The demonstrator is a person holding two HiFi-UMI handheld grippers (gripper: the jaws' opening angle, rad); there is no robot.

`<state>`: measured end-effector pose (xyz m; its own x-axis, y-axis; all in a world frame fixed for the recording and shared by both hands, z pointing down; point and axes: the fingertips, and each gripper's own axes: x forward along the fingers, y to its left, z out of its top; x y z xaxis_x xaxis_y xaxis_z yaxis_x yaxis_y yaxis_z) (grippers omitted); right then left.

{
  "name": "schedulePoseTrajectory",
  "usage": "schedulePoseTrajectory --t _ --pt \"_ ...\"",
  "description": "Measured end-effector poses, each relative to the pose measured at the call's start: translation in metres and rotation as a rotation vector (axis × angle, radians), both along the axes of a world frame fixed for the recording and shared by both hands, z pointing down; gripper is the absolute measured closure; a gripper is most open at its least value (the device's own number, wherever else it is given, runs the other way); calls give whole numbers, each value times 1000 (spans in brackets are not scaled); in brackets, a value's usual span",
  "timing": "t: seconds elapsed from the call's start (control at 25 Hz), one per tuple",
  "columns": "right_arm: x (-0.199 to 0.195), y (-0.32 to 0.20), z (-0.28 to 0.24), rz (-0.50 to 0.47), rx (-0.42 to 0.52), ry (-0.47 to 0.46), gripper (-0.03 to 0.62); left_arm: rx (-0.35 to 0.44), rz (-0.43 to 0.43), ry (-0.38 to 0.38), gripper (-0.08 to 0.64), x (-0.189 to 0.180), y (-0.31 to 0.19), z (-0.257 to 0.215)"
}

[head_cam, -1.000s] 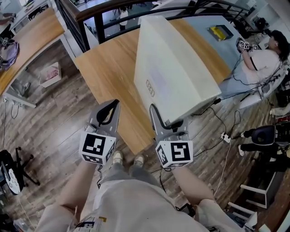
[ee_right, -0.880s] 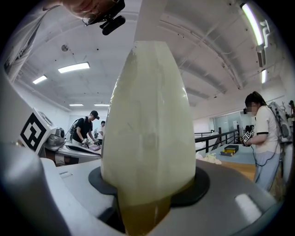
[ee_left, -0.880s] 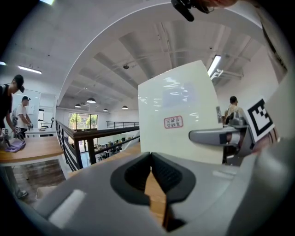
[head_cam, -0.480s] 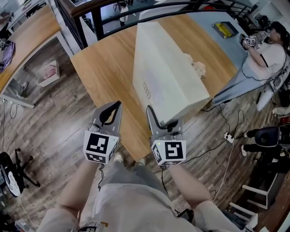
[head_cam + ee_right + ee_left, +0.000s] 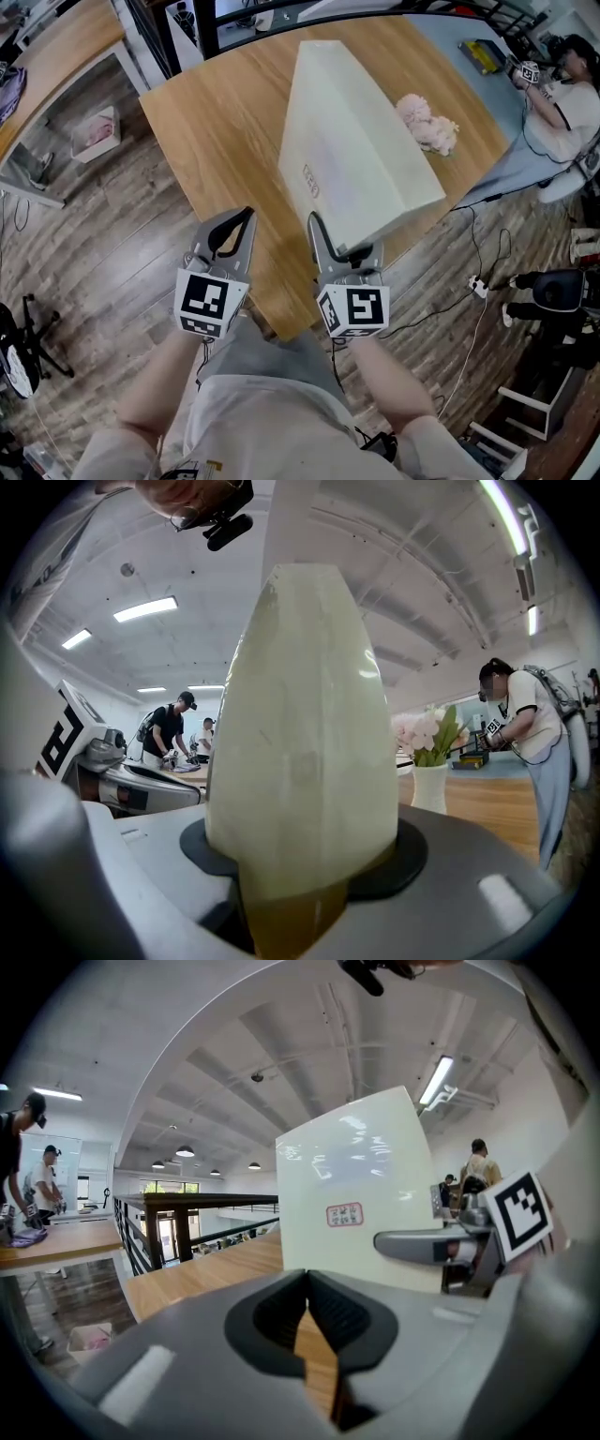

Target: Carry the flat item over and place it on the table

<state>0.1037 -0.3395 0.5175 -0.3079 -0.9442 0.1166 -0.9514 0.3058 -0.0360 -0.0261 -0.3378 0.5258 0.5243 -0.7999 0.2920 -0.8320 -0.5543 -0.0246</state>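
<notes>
The flat item is a large cream-white board (image 5: 352, 159) with a small red label on its face. It stands on edge, tilted, above the wooden table (image 5: 225, 131). My right gripper (image 5: 342, 246) is shut on its near lower edge. In the right gripper view the board's thick edge (image 5: 305, 724) fills the space between the jaws. My left gripper (image 5: 230, 230) hovers over the table's near corner, left of the board, shut and empty. In the left gripper view its pads (image 5: 281, 1307) meet at the tips, and the board (image 5: 361, 1194) and right gripper (image 5: 450, 1241) show ahead.
A vase of pink flowers (image 5: 427, 122) stands on the table just right of the board. A black railing (image 5: 281, 14) runs behind the table. A person (image 5: 562, 94) works at a blue-topped table at far right. Cables (image 5: 473, 281) lie on the wood floor.
The board and both grippers have moved forward over the table. The board now hangs above the tabletop, and the pink flowers have come into view beside it.
</notes>
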Motion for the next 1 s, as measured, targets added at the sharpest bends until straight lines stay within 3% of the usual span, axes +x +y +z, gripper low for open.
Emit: schedulePoseTrajectory --t 0.68,1.0 --pt "1 -10 58 -14 28 -45 313 -67 -44 -3 558 -5 -6 73" --pt "-12 -14 71 -45 88 24 311 -78 -63 -41 557 -14 -8 86"
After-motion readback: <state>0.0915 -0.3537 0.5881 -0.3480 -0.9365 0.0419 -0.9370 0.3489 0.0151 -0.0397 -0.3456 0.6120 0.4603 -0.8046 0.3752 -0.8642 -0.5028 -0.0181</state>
